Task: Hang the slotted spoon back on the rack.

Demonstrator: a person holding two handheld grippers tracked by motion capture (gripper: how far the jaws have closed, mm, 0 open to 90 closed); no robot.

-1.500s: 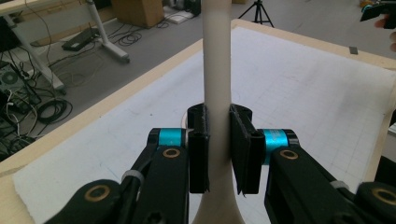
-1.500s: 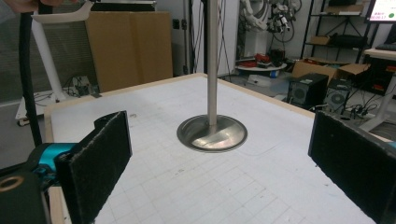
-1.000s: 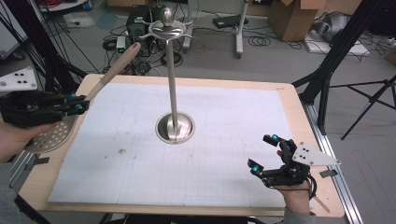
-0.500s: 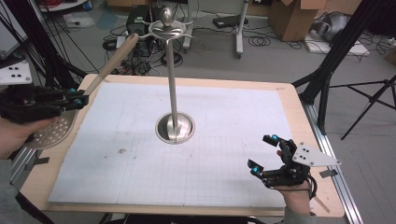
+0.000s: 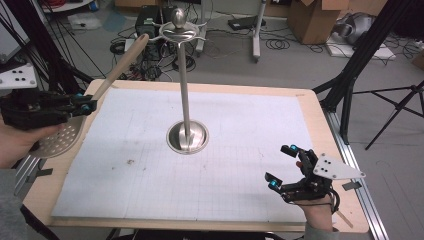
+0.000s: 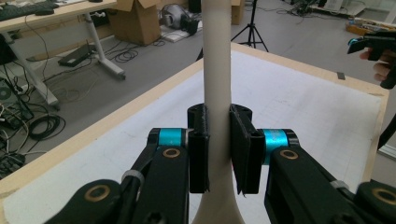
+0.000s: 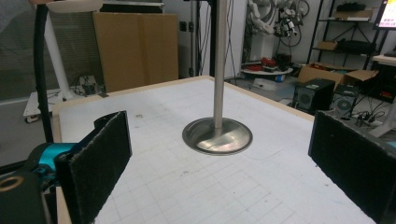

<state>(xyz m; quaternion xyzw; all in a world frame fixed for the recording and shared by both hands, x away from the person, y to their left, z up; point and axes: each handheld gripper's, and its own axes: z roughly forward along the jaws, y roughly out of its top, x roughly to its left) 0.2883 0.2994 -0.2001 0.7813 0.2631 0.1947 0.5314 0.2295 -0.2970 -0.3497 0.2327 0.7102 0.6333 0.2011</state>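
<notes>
The skimmer (image 5: 75, 120) has risen, clamped in the left gripper (image 5: 87, 105).

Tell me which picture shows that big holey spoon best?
The high view: the skimmer spoon shows whole there, perforated metal bowl and long wooden handle, held by the left tongs. The left gripper view shows just its handle clamped between the jaws. The right gripper view doesn't help.
</notes>
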